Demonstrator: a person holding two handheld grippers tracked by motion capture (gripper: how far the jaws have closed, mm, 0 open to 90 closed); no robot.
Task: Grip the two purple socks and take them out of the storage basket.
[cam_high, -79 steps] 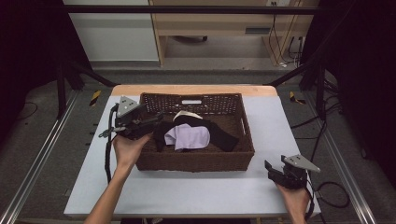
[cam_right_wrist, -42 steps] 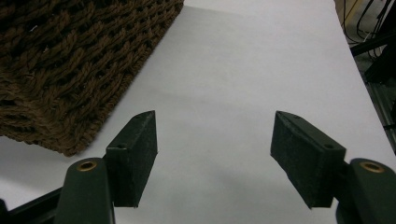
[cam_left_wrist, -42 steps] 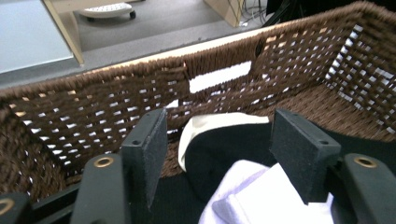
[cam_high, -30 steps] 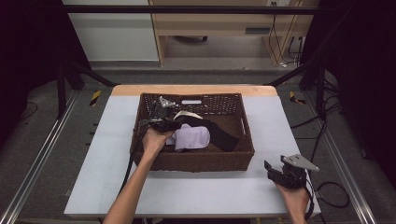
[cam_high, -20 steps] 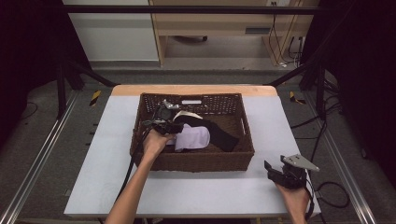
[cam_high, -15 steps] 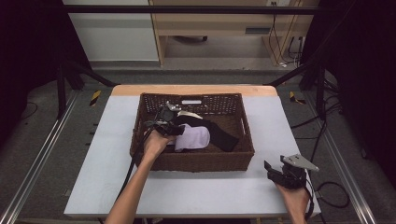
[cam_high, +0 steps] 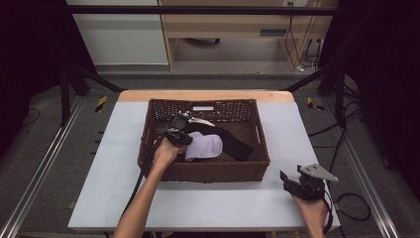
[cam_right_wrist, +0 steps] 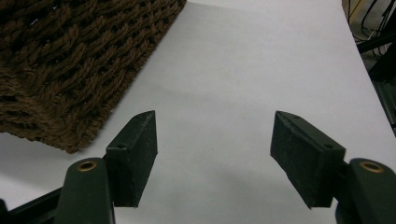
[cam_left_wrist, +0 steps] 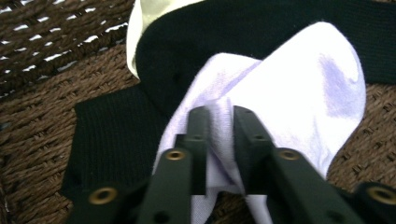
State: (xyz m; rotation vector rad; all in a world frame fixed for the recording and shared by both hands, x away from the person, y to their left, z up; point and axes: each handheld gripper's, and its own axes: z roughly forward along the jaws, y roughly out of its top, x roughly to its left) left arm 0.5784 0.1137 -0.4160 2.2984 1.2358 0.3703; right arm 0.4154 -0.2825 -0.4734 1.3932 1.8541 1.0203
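The left gripper [cam_left_wrist: 218, 122] is clamped on a fold of a white sock [cam_left_wrist: 299, 88], which lies on a black sock [cam_left_wrist: 196, 42] inside the basket [cam_high: 213, 171]; its own view shows this pinch up close. At the table's [cam_high: 99, 168] near right corner, the right gripper [cam_right_wrist: 212, 156] rests with jaws wide apart over bare tabletop beside the basket.

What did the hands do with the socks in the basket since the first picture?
The left gripper moved from the basket's left rim into it, came down on the pale purple sock and pinched a fold of it shut. The right gripper stayed open at the table's right corner; the black sock didn't move.
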